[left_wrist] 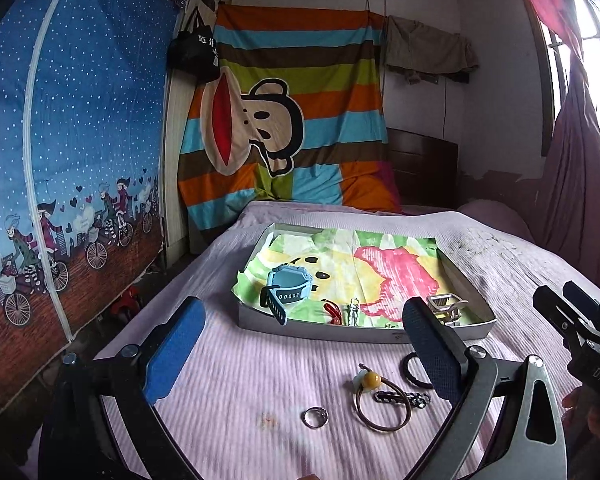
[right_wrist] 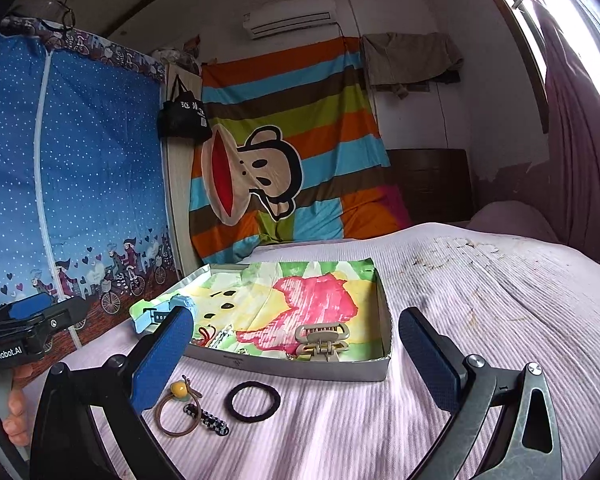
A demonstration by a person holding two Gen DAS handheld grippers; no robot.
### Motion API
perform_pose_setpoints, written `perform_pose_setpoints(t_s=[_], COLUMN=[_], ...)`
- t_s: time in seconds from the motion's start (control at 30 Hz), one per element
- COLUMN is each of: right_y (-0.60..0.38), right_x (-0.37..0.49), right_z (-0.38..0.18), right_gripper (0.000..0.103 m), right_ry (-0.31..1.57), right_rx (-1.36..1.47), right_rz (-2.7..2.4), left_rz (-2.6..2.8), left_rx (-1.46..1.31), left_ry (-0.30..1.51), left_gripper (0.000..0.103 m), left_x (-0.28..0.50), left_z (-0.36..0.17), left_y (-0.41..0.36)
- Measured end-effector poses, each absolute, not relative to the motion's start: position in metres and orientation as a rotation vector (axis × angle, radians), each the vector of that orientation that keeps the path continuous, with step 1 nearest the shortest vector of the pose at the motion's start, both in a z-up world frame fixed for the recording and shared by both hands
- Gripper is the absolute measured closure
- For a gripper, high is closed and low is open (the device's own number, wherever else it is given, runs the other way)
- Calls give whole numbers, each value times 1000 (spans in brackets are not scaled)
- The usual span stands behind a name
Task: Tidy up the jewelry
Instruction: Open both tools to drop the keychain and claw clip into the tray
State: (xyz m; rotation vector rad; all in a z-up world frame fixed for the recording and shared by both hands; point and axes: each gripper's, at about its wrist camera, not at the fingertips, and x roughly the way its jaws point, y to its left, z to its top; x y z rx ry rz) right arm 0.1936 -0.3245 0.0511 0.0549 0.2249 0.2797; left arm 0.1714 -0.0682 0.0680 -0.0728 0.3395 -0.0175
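Note:
A shallow white box lined with colourful paper lies on the bed. It holds a blue watch, a red cord, a small silver charm and a beige hair claw. In front of it lie a silver ring, a brown hair tie with a yellow bead, a black patterned clip and a black hair band. My left gripper is open above these. My right gripper is open and empty near the box.
The bed has a pale pink ribbed cover. A blue fabric wardrobe stands at the left. A striped monkey sheet hangs at the back. A curtained window is at the right.

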Motion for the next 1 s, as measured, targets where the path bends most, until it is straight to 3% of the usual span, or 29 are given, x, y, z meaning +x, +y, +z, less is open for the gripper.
perform_pose_setpoints(t_s=[0.83,1.0], right_y=[-300,-295], right_x=[235,245], right_z=[-9,-18], right_gripper=[0,13], right_ry=[561,605], right_rx=[-41,-51], right_rz=[337,361], left_rz=[-133,-186], left_rx=[45,47], left_ry=[589,624], left_gripper=[6,8], left_x=[195,200], left_z=[-3,-12], left_y=[-62,-65])
